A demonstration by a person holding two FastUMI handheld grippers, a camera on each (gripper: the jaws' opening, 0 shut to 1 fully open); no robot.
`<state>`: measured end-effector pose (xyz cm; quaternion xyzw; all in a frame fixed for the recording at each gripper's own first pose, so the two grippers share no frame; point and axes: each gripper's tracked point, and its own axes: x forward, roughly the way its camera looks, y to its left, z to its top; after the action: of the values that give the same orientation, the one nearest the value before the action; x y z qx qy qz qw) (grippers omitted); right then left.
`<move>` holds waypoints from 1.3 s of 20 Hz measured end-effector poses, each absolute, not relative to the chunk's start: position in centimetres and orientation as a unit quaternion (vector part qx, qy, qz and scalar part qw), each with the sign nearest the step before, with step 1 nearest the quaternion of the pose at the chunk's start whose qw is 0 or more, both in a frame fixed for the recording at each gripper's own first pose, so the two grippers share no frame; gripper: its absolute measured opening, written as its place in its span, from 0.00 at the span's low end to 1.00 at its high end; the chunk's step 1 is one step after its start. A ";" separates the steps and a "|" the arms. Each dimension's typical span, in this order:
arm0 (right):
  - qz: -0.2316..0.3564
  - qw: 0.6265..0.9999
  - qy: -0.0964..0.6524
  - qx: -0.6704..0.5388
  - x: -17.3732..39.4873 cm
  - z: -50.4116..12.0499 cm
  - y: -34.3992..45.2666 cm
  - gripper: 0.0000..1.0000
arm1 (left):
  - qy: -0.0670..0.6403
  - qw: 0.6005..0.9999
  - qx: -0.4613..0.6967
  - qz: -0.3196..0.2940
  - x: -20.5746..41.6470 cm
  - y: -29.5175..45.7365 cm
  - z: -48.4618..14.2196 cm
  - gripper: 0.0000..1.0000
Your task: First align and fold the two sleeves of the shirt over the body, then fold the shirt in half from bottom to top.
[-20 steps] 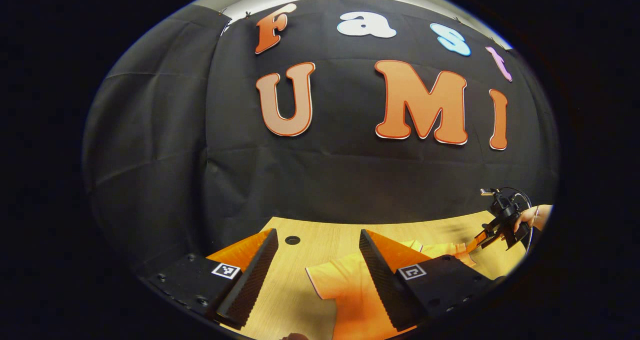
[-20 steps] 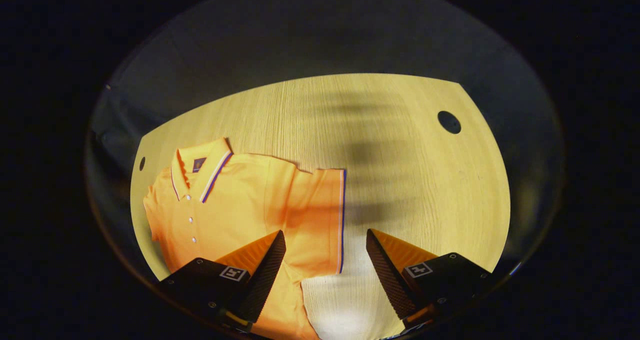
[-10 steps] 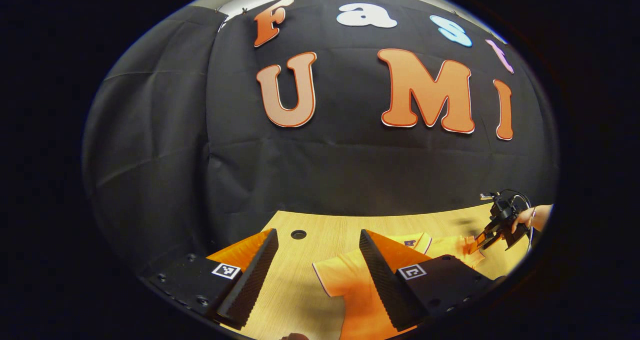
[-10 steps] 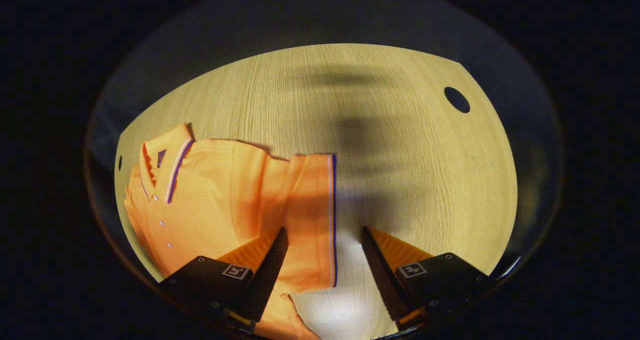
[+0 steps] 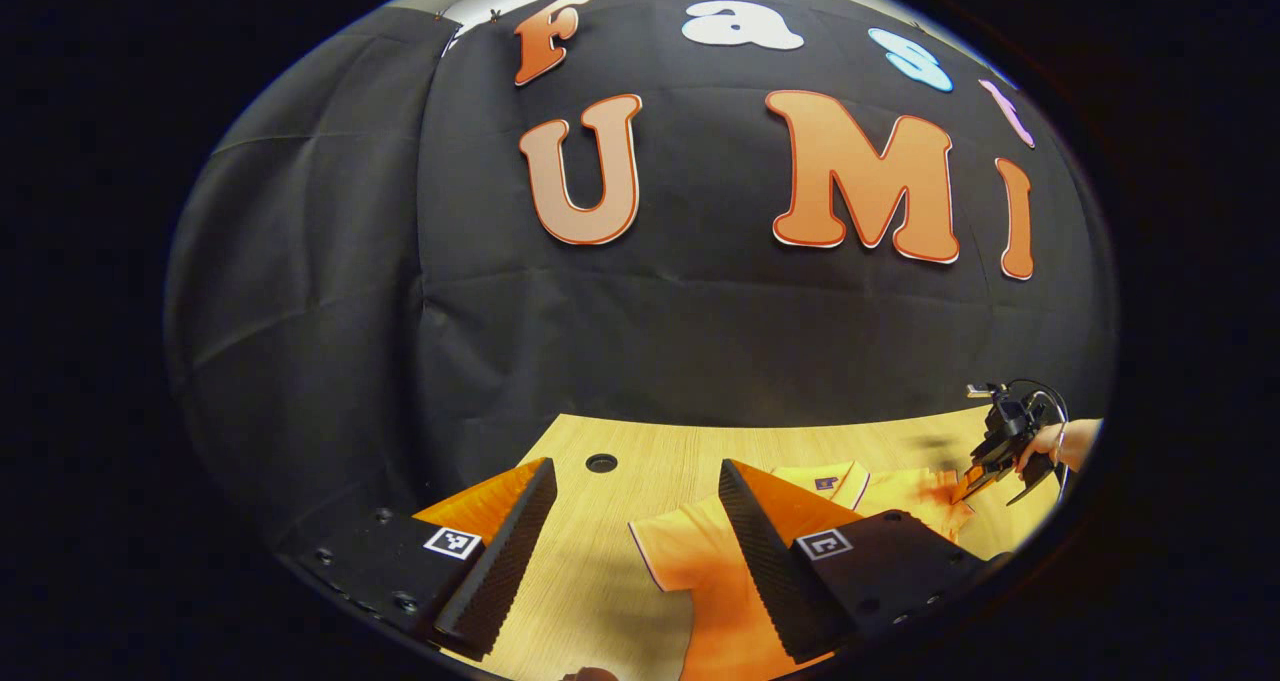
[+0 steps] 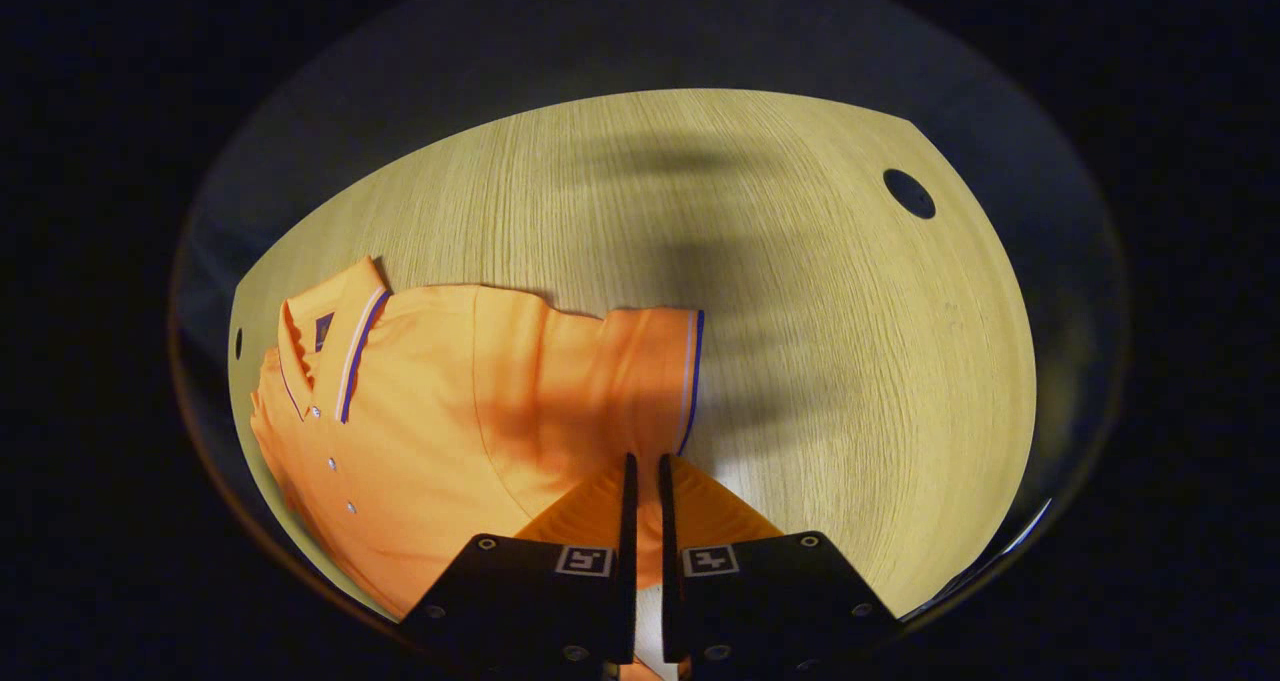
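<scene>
An orange polo shirt point(image 6: 440, 411) lay flat on the wooden table point(image 6: 850, 361), with its collar point(image 6: 335, 336) toward the far edge. In the right gripper view the shirt covered the left part of the table, and one short sleeve point(image 6: 640, 381) with a dark trimmed cuff stretched out toward the middle. A round hole point(image 6: 908, 193) was in the table near its far right corner, well apart from the shirt.

The right gripper point(image 6: 643, 471) had its two fingers brought almost together, with only a thin gap between them, at the near edge of that sleeve close to the cuff. The sleeve cloth seemed to be between the fingers, but I cannot tell for sure if both pressed on it. In the left gripper view this gripper showed far off at the right, held by a hand point(image 5: 1060, 443).

The left gripper point(image 5: 635, 481) had its jaws wide open and held nothing. It was over the other sleeve point(image 5: 690, 561), near a second hole point(image 5: 601, 462) close to the far edge of the table.
</scene>
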<state>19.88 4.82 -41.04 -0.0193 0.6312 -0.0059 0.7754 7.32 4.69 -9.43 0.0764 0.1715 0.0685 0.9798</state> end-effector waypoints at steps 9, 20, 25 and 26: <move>-0.007 0.791 0.611 0.015 19.8 -40.5 5.4 0.00 | 0.162 0.981 0.083 0.070 7.2 6.3 -8.7 0.98; 0.019 0.813 0.579 0.062 19.2 -34.6 9.9 0.00 | 0.150 0.985 0.067 0.051 7.0 8.5 -7.7 0.98; 0.056 0.814 0.575 0.058 17.5 -33.3 15.4 0.00 | 0.144 0.987 0.058 0.046 6.4 10.5 -7.1 0.98; 0.063 0.813 0.576 0.055 17.1 -33.2 16.5 0.00 | 0.143 0.987 0.056 0.045 6.2 10.8 -7.0 0.98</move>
<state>17.11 16.49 -33.24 0.0546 0.5758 0.0627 0.8134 6.18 10.78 -6.96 0.0561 0.1429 0.0449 0.9871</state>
